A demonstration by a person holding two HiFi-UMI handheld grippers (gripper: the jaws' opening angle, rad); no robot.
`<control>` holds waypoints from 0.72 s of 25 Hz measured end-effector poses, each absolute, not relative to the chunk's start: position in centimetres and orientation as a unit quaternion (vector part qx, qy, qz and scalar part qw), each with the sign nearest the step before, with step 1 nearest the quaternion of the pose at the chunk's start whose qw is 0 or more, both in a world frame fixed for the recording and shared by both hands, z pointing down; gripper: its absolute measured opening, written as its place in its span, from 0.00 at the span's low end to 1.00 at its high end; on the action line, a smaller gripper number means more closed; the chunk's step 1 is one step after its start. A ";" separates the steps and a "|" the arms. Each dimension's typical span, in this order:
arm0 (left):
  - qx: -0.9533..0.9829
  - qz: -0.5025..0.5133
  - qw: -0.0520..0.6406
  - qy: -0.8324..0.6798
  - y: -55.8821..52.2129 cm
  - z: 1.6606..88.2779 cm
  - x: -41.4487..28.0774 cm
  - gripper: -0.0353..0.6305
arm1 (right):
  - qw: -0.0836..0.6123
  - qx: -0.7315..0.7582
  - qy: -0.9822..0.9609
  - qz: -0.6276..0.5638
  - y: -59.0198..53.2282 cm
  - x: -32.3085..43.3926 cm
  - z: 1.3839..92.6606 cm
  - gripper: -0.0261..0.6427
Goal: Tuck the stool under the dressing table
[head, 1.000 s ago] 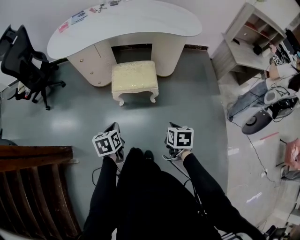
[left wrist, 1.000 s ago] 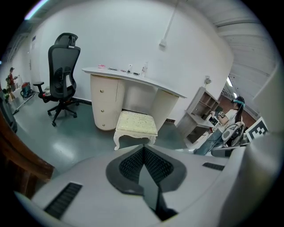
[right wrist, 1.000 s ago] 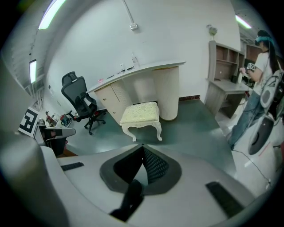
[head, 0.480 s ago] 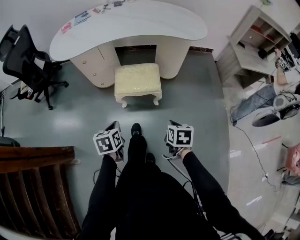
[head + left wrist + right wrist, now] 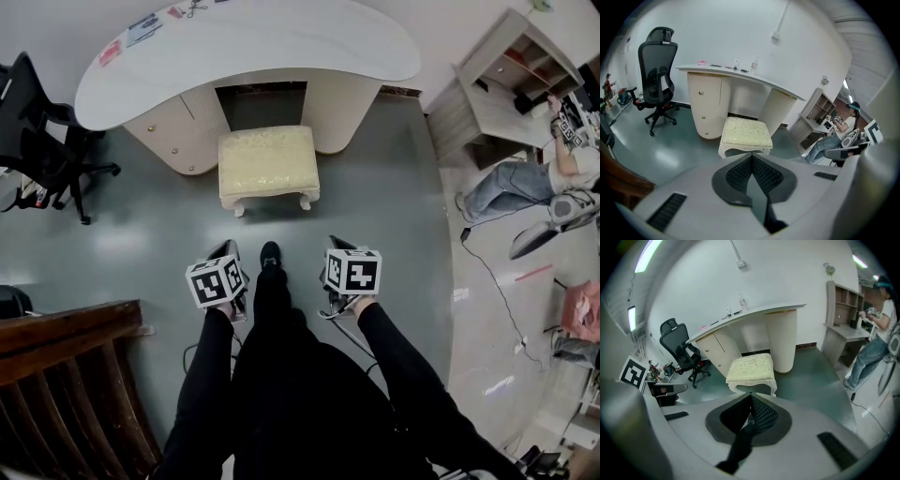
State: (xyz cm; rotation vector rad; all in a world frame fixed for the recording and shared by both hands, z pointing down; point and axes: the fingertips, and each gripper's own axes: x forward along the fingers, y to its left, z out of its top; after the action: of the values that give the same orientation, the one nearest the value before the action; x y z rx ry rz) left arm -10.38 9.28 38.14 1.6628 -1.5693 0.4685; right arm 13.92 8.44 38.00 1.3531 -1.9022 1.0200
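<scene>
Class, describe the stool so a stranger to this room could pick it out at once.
Find the dressing table with the curved white top. Right before its dark knee gap stands the stool. It is a low, backless cream cushion on curved white legs, unlike the black wheeled office chair at the left.

Stool [image 5: 267, 161] seat looks like textured cloth; dressing table [image 5: 281, 42] top smooth, glossy white

Left gripper [image 5: 228, 249] closed, empty, right gripper [image 5: 337, 247] closed, empty
</scene>
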 end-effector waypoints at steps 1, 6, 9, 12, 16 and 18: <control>0.655 0.186 0.396 -0.616 8.6 38.6 -10.6 0.06 | 0.295 0.508 -0.712 0.385 7.8 13.6 38.3 0.05; 0.650 0.198 0.410 -0.608 4.9 40.7 -12.1 0.06 | 0.302 0.501 -0.707 0.396 4.3 12.1 40.4 0.05; 0.648 0.205 0.420 -0.602 2.8 42.3 -12.9 0.06 | 0.310 0.502 -0.700 0.403 2.2 11.4 41.5 0.05; 0.641 0.217 0.433 -0.596 2.0 44.4 -14.1 0.06 | 0.329 0.500 -0.684 0.416 1.5 10.7 43.5 0.05; 0.628 0.229 0.448 -0.594 1.2 47.2 -15.1 0.06 | 0.345 0.496 -0.668 0.435 0.7 10.6 46.9 0.05; 0.621 0.233 0.457 -0.593 0.8 48.8 -14.8 0.06 | 0.352 0.495 -0.661 0.440 0.0 11.3 48.3 0.05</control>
State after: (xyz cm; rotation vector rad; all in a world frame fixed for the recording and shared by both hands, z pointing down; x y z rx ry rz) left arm -14.81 0.83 48.79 1.5312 -1.4612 0.5756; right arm 11.33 -0.05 48.33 1.2815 -1.7107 1.1394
